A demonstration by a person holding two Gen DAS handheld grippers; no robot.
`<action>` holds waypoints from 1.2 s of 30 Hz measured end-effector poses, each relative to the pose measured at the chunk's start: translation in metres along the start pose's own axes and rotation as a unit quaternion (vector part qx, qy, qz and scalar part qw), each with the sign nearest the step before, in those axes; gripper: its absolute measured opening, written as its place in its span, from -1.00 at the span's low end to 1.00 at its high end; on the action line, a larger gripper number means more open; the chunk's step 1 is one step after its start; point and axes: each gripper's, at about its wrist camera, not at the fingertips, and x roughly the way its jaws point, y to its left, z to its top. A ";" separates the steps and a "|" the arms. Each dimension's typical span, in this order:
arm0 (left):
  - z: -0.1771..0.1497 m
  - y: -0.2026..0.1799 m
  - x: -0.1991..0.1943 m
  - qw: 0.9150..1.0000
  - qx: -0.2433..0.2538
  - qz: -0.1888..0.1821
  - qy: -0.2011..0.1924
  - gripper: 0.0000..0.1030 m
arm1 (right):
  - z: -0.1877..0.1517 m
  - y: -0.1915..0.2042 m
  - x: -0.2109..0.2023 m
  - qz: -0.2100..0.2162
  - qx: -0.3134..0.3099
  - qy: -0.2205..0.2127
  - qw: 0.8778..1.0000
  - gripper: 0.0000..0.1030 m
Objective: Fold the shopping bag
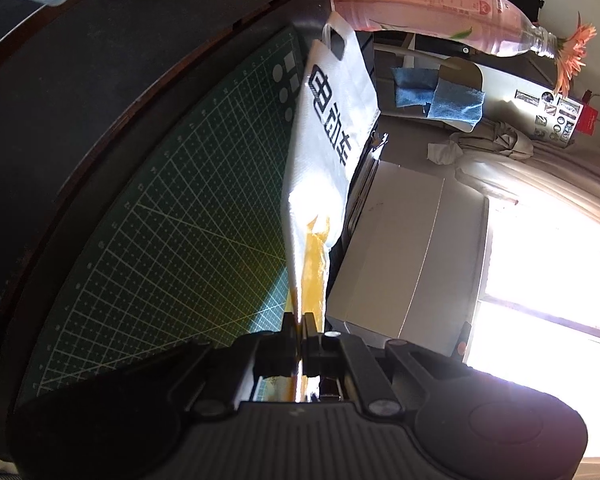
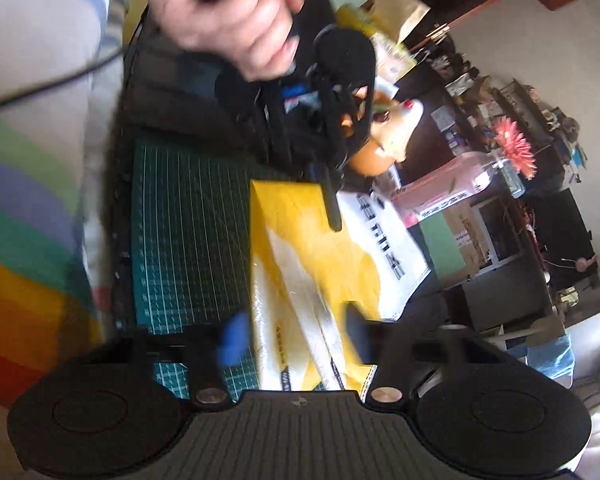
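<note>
step: shopping bag [image 1: 332,128] mid-fold, lifted over cutting mat [image 1: 188,208]
left hand-held gripper [image 1: 299,322]: clenched on bag edge
right hand-held gripper [image 2: 292,340]: released, bag between fingers
next: raised edge to be laid across mat

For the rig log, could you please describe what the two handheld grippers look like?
Both are matte black plastic. The left gripper has slim black fingers, silver pivot screws and a ribbed grey-black base. The right gripper has blue finger pads, round side discs and brass-coloured screws. No sleeve shows at the hand.
</note>
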 end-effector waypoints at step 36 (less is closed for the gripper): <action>-0.037 -0.061 0.032 0.882 0.375 0.284 -0.030 -0.92 | 0.055 -0.042 -0.051 0.121 0.049 -0.017 0.991 -0.81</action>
